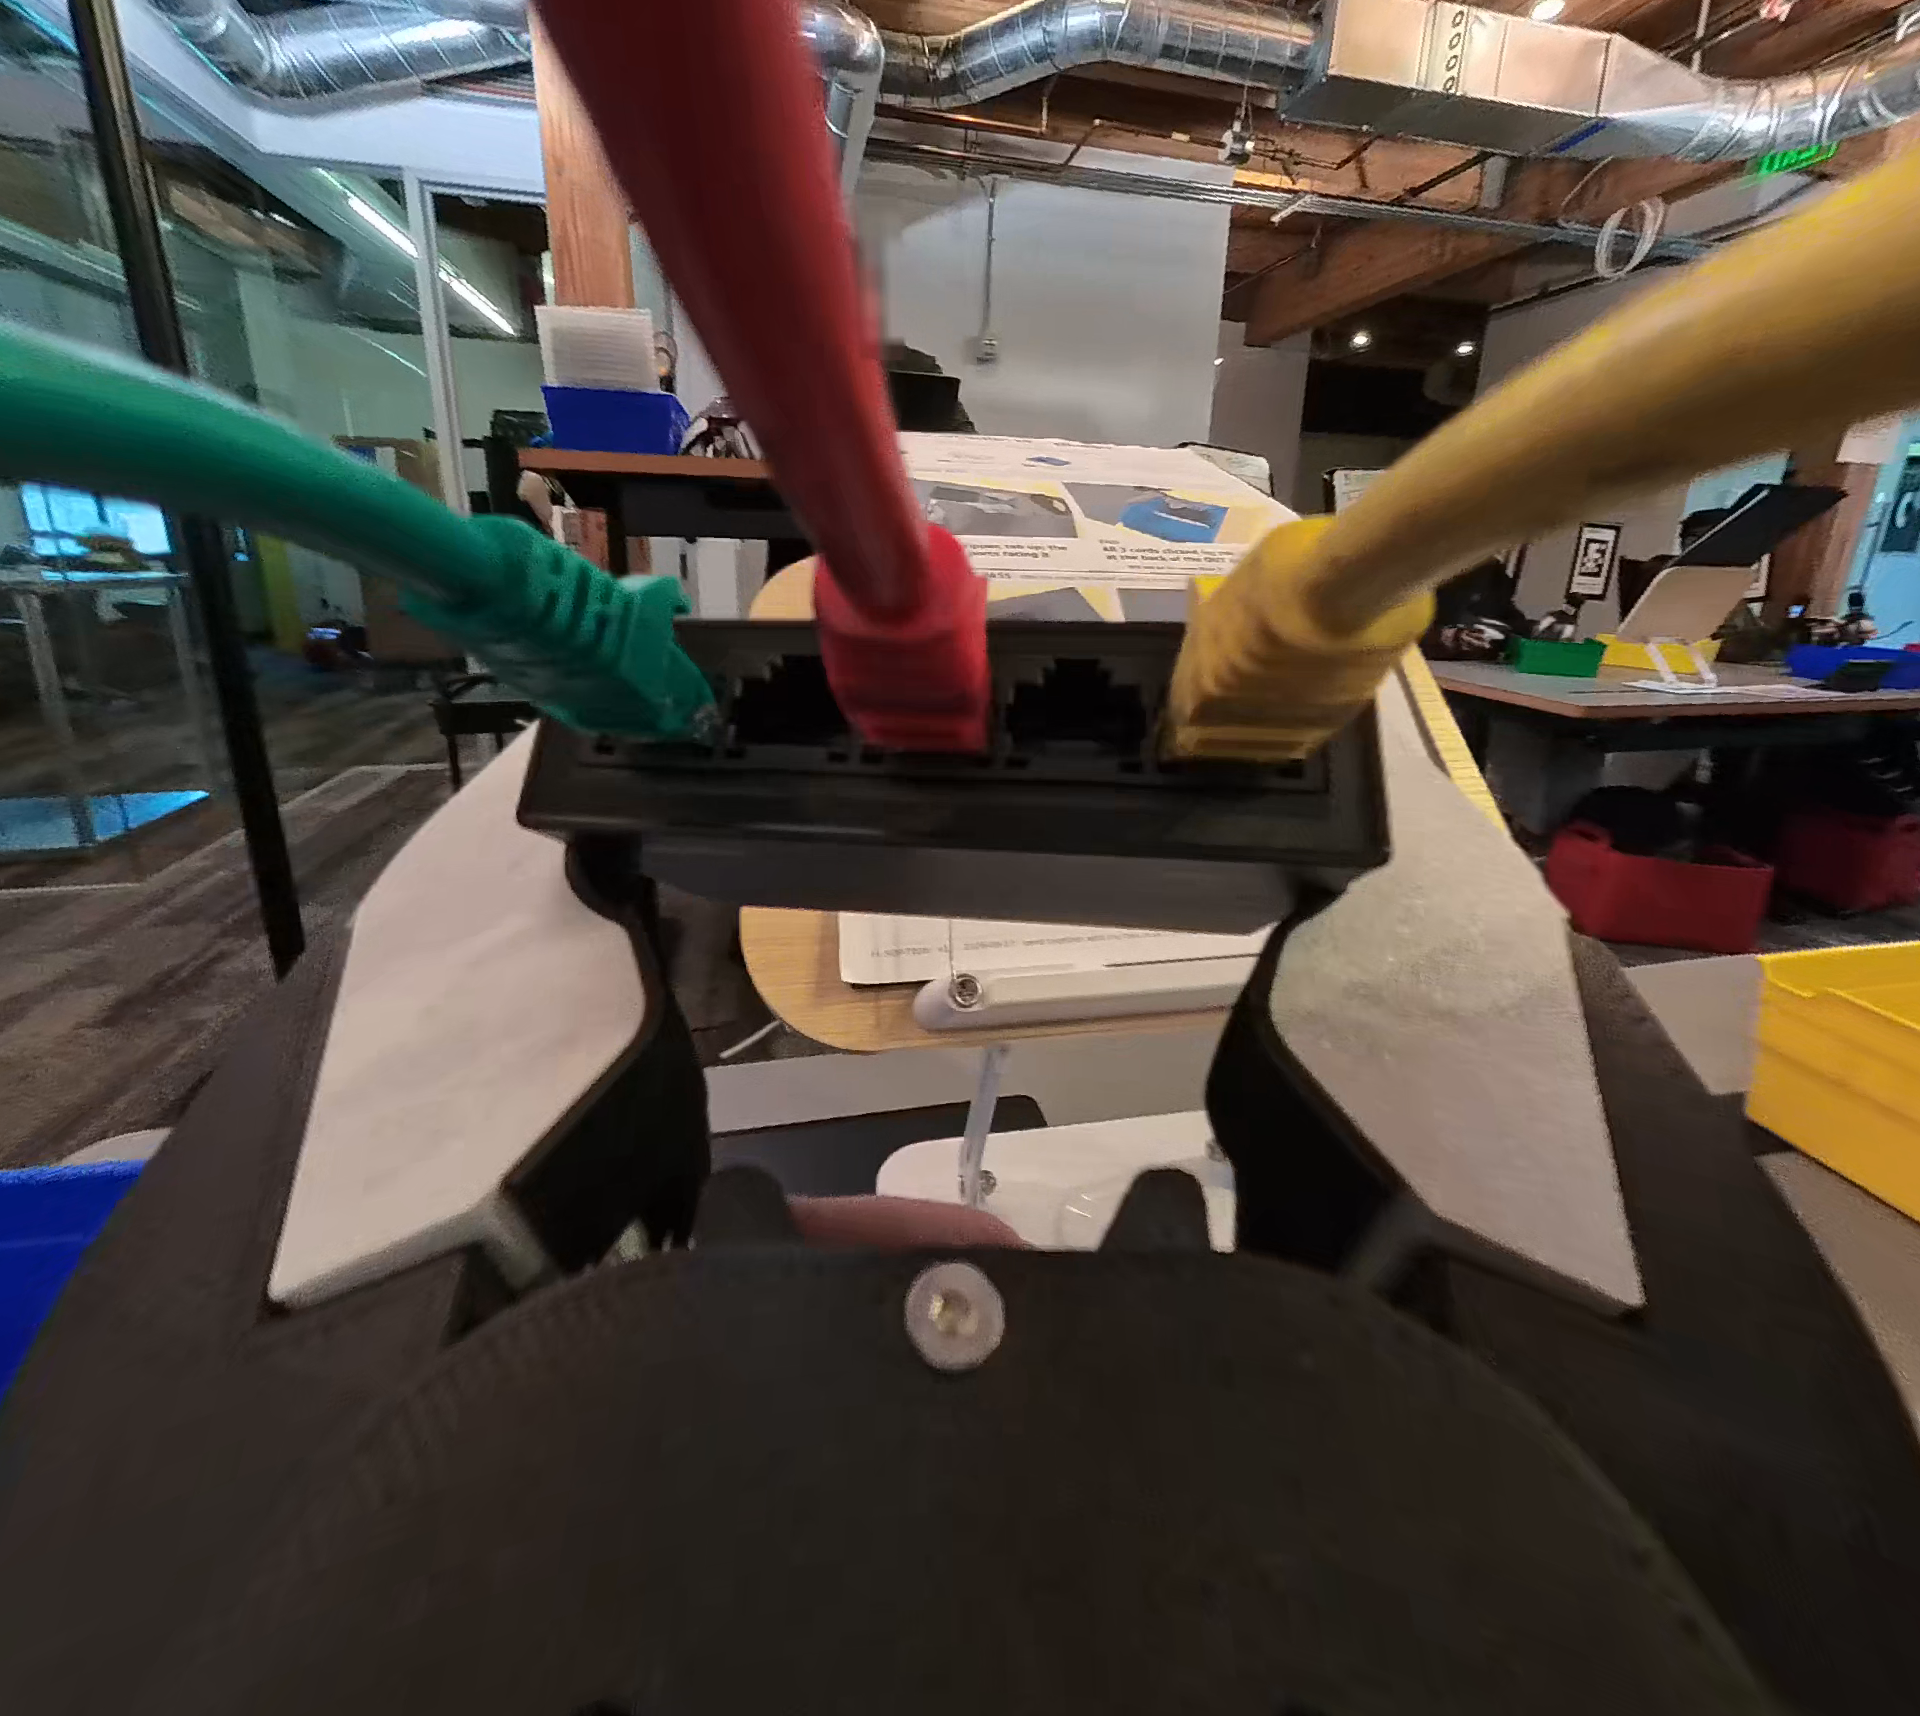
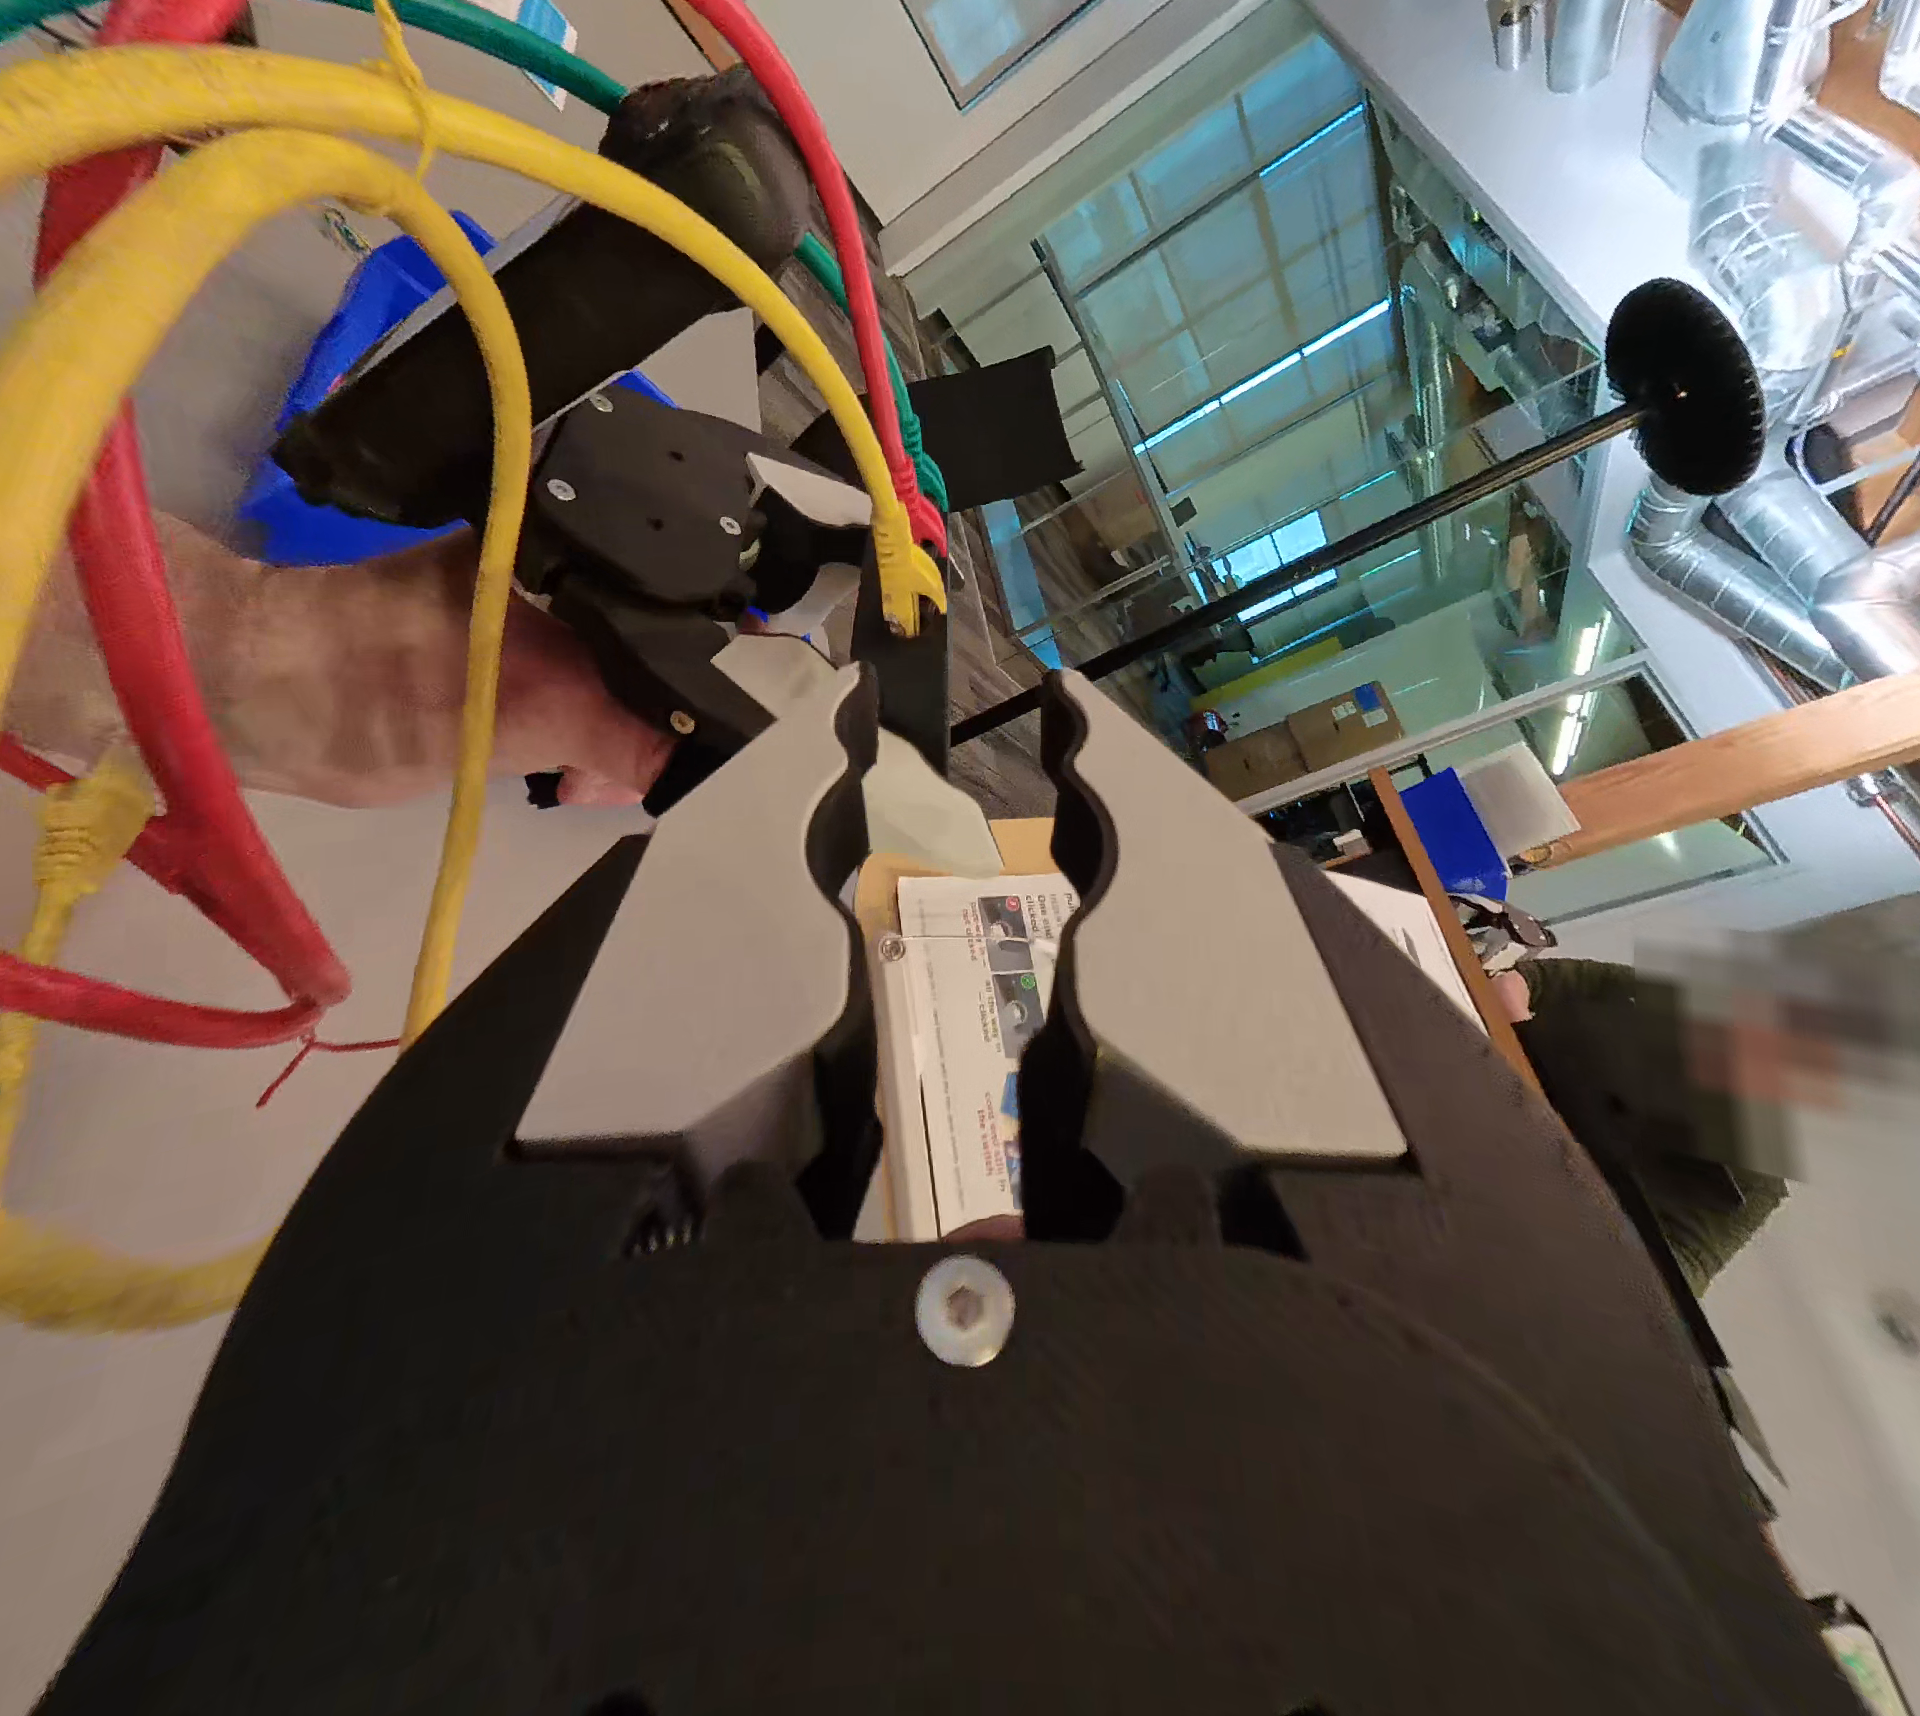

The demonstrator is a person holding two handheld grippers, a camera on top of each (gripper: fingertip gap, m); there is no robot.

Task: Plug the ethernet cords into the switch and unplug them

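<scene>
- The left claw (image 1: 951, 877) pinches the black switch (image 1: 956, 793) by its two short ends and holds it in the air above the worktop (image 1: 1683, 980), port face turned up. That pose likely steadies the body so a plug can be pushed in or pulled out against it.
- Five ports show in one row on the switch. Three are taken and two are open.
- From left to right: the green cord (image 1: 582, 627) sits at the left end port, tilted and perhaps only partly seated; then an open port; the red cord (image 1: 904, 638) stands in the middle port; another open port; the yellow cord (image 1: 1288, 638) fills the right end port.
- The right claw (image 2: 956, 773) hangs spread and holds nothing, its tips just beside the switch edge, seemingly ready for a plug.
- In the right wrist view the three cords loop away in wide slack arcs, so they put little pull on the plugs.
</scene>
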